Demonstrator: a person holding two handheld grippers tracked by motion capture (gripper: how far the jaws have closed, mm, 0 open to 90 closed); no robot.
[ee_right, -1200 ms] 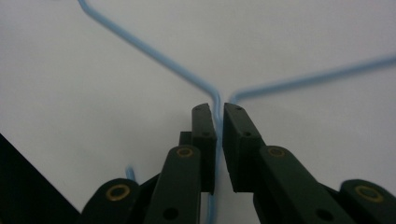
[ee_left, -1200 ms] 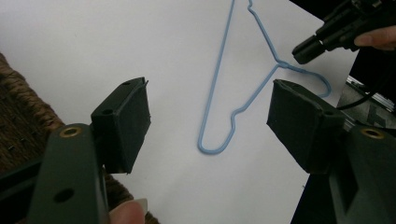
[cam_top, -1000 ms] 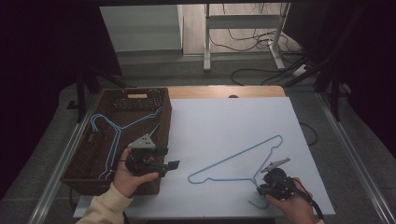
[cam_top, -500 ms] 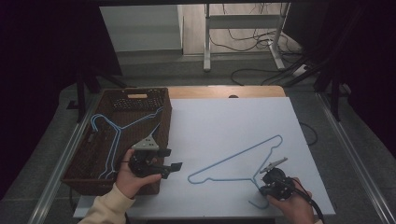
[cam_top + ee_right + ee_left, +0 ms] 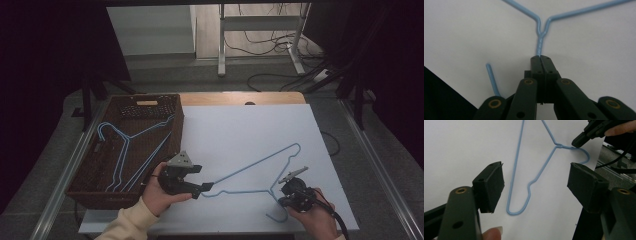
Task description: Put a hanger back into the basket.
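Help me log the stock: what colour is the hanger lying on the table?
Light blue wire hanger, clearest in the left gripper view.

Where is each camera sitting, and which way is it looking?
High view: above the person's side, looking forward and down on the white table; both hands, left gripper, right gripper, basket.
Left gripper view: on the left gripper, looking along its open jaws at the blue hanger; a fingertip shows.
Right gripper view: on the right gripper, jaws shut on the hanger's neck.
All three share the blue hanger.
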